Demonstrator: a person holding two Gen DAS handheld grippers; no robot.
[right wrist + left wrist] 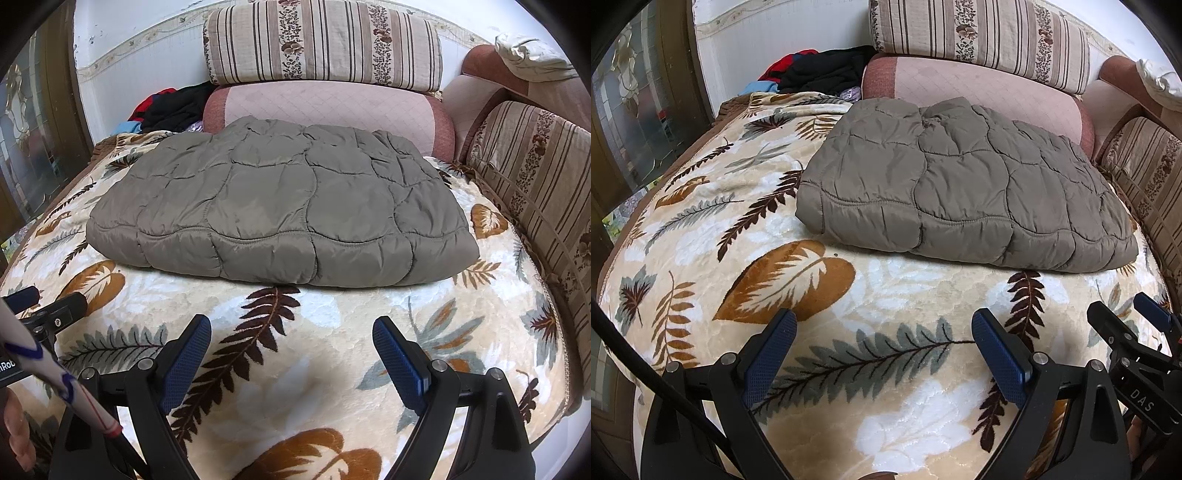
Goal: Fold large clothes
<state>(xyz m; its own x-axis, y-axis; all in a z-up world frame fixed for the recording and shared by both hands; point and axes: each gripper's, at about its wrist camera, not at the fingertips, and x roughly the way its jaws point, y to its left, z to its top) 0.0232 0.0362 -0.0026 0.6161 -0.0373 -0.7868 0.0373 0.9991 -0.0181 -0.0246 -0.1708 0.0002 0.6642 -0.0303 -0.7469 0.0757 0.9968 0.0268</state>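
Observation:
A grey-brown quilted jacket (964, 188) lies folded into a thick rectangle on the leaf-patterned blanket (820, 280); it also shows in the right wrist view (280, 214). My left gripper (884, 325) is open and empty, held over the blanket in front of the jacket's near edge. My right gripper (291, 332) is open and empty, also in front of the jacket's near edge and apart from it. The right gripper's fingertips (1152, 314) show at the right edge of the left wrist view.
A pink bolster (332, 107) and a striped floral cushion (325, 44) lie behind the jacket. A pile of black, red and blue clothes (820, 72) sits at the back left. A striped sofa arm (539, 173) runs along the right. A glass-panelled door (631, 110) stands at left.

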